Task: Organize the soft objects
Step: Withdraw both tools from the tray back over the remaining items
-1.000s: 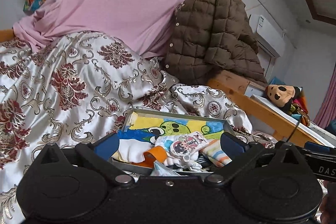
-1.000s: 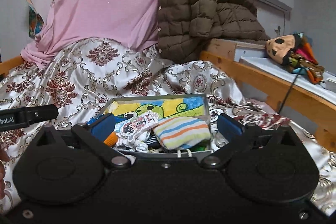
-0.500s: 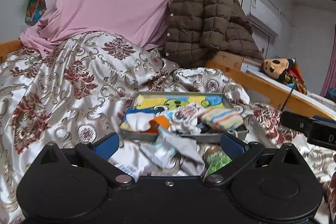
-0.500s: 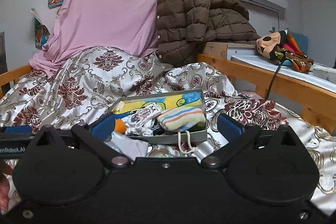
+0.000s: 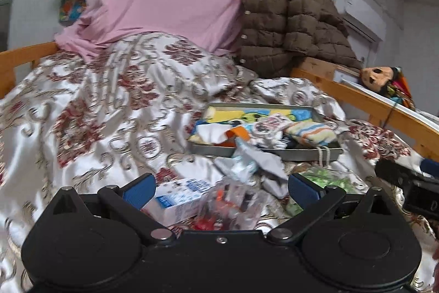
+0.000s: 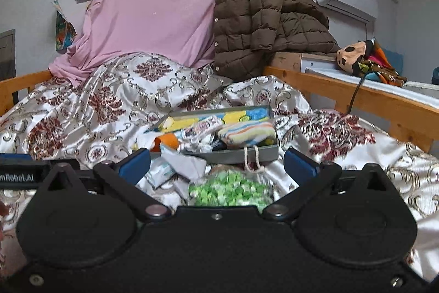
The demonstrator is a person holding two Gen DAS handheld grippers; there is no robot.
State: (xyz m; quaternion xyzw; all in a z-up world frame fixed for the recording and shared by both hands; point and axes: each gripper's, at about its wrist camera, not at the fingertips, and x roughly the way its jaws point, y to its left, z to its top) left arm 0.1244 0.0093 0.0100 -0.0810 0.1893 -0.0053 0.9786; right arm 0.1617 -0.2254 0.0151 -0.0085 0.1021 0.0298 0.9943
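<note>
Here the left gripper point(image 5: 221, 187) has its jaws spread wide and empty, blue pads apart. Between them lie a white-and-blue carton point(image 5: 178, 201) and a crinkled clear plastic packet point(image 5: 236, 206), both blurred. Just ahead of the jaws a limp grey-white cloth point(image 5: 258, 162) spills over the near rim of a shallow grey metal tray point(image 5: 263, 153), which rests on a glossy satin bedspread point(image 5: 109, 111) patterned in maroon and gold. In the tray sit soft folded things: a striped roll point(image 5: 311, 132), a white sock point(image 5: 212, 133), an orange piece point(image 5: 238, 132).

The right gripper point(image 6: 216, 162) likewise stands wide open, holding nothing. Between its jaws lies a bag of green crumpled bits point(image 6: 229, 188); the tray point(image 6: 252, 153) is beyond the pads, a white cord loop point(image 6: 253, 158) hanging over its front wall. Wooden bed rails point(image 6: 356, 98) bound the right side; open bedspread lies left of both jaws. A quilted brown jacket point(image 6: 263, 24) and pink sheet point(image 6: 156, 10) rise behind.
</note>
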